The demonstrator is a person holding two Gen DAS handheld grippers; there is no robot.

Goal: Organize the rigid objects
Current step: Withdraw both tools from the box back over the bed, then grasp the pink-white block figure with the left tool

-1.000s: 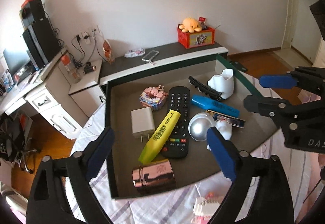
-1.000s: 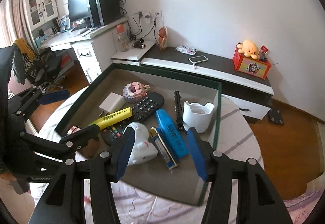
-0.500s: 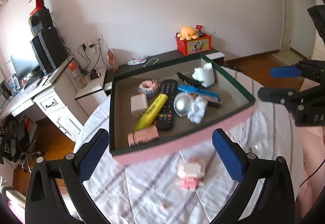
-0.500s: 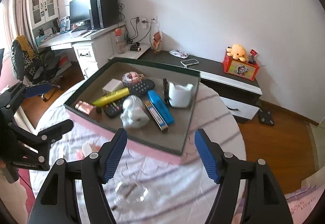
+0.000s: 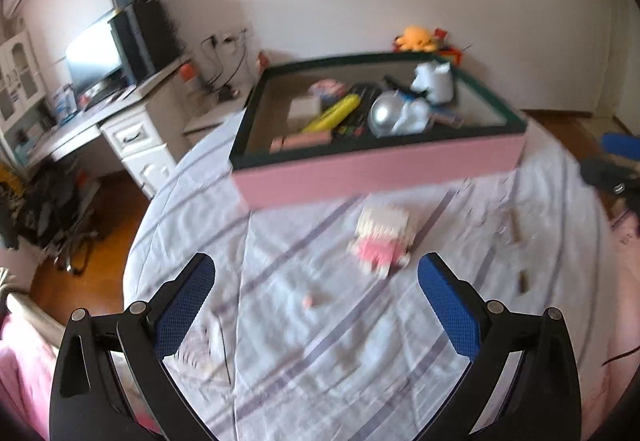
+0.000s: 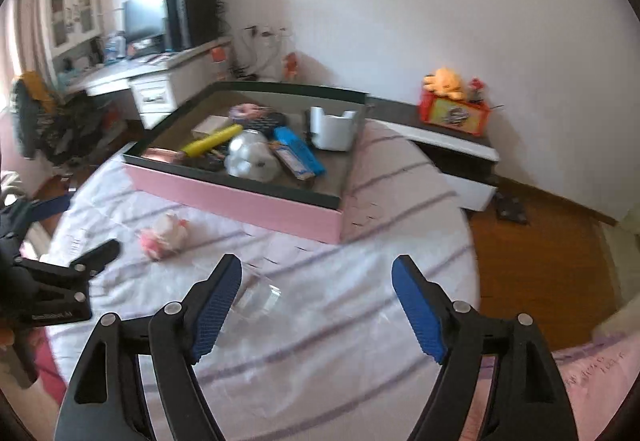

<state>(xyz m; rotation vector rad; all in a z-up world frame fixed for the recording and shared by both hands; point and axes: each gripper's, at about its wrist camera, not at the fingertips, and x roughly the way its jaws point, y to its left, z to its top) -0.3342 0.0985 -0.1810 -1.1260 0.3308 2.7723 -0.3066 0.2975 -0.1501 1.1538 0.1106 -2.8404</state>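
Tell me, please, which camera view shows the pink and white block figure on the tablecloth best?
The left wrist view: the pink and white block figure lies near the centre, fairly large, ahead of the open left hand-held gripper. The right wrist view shows it smaller, blurred and off to the left.

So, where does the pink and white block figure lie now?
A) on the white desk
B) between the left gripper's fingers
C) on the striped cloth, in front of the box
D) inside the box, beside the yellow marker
C: the block figure lies on the striped cloth, outside the pink box.
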